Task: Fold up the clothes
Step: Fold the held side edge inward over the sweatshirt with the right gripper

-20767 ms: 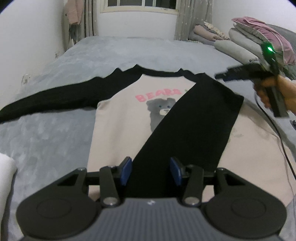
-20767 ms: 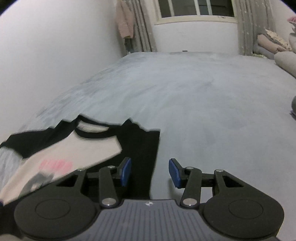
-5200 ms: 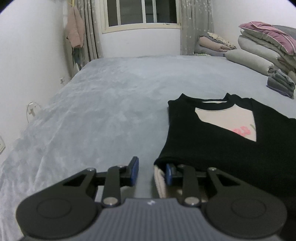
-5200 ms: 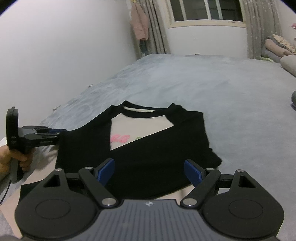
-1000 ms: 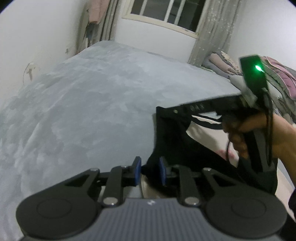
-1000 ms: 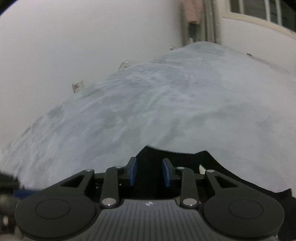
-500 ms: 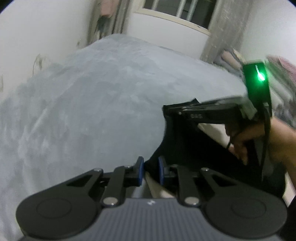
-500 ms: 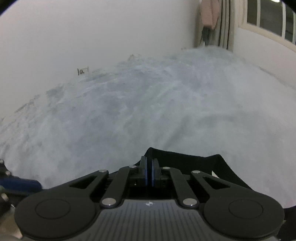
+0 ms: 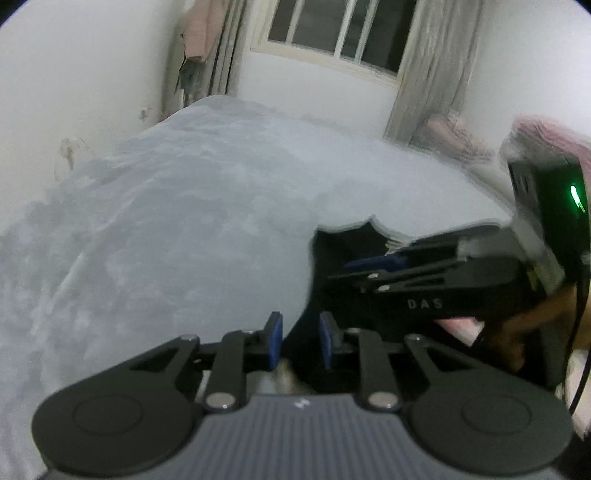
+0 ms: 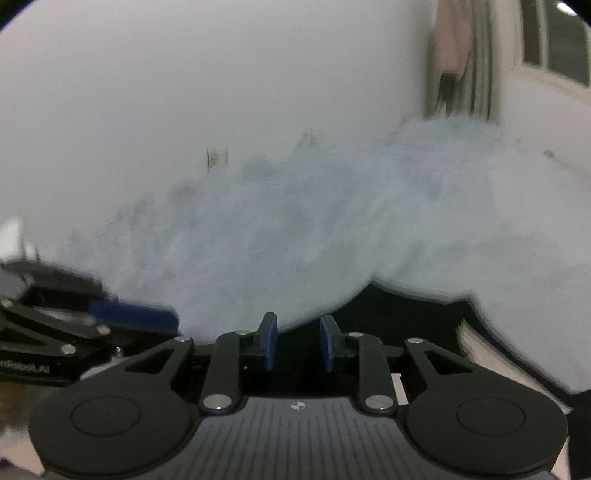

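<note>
The black and cream shirt [image 9: 332,254] lies folded on the grey bed, sleeves folded in. My left gripper [image 9: 298,341] is partly open over the shirt's near left edge, black cloth between its blue pads. My right gripper [image 10: 298,341] is partly open at the shirt's black shoulder edge [image 10: 406,306]. The right gripper also shows in the left wrist view [image 9: 373,264], just above the shirt. The left gripper's blue fingers [image 10: 136,315] show at the left of the right wrist view. Both views are blurred.
The grey bed cover [image 9: 166,229] spreads wide to the left and far side. A white wall [image 10: 184,92] runs along the bed's left edge. Folded bedding [image 9: 535,136] is stacked at the far right. A window with curtains [image 9: 343,33] is behind.
My right gripper, shut half a second ago, has opened partway. My left gripper has widened too. Both have shifted along the shirt's left edge.
</note>
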The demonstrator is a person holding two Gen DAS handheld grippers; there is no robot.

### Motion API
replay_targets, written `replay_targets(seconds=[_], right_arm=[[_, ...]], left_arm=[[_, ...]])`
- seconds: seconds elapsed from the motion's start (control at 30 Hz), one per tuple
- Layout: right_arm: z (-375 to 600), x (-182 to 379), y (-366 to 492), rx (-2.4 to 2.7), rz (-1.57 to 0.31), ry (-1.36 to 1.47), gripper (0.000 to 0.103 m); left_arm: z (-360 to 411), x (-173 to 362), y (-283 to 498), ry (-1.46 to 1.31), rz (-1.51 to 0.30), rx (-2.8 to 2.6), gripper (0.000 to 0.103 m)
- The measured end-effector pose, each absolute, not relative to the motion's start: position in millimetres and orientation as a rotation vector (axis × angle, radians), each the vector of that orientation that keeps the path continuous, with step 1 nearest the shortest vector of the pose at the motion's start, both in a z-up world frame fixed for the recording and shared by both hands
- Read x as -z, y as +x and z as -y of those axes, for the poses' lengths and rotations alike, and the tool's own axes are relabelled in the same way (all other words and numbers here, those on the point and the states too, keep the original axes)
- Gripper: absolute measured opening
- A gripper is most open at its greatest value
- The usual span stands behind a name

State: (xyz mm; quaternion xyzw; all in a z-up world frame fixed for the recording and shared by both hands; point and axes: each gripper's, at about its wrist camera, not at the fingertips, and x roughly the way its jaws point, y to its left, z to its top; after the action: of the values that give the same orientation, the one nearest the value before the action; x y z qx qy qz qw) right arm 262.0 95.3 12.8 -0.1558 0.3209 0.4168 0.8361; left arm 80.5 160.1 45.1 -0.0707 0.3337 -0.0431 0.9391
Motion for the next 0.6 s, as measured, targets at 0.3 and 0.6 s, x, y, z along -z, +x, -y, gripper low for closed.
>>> replay_targets(seconds=[0.3, 0.6], right_arm=[[-68, -8, 275, -0.79, -0.696, -0.25, 0.024], [-84, -4, 253, -0.811, -0.665, -0.284, 0.029]], left_arm=[[-164, -37, 85, -0.18, -0.724, 0.085, 0.026], [-153, -40, 80, -0.123, -0.715, 0.083, 0.027]])
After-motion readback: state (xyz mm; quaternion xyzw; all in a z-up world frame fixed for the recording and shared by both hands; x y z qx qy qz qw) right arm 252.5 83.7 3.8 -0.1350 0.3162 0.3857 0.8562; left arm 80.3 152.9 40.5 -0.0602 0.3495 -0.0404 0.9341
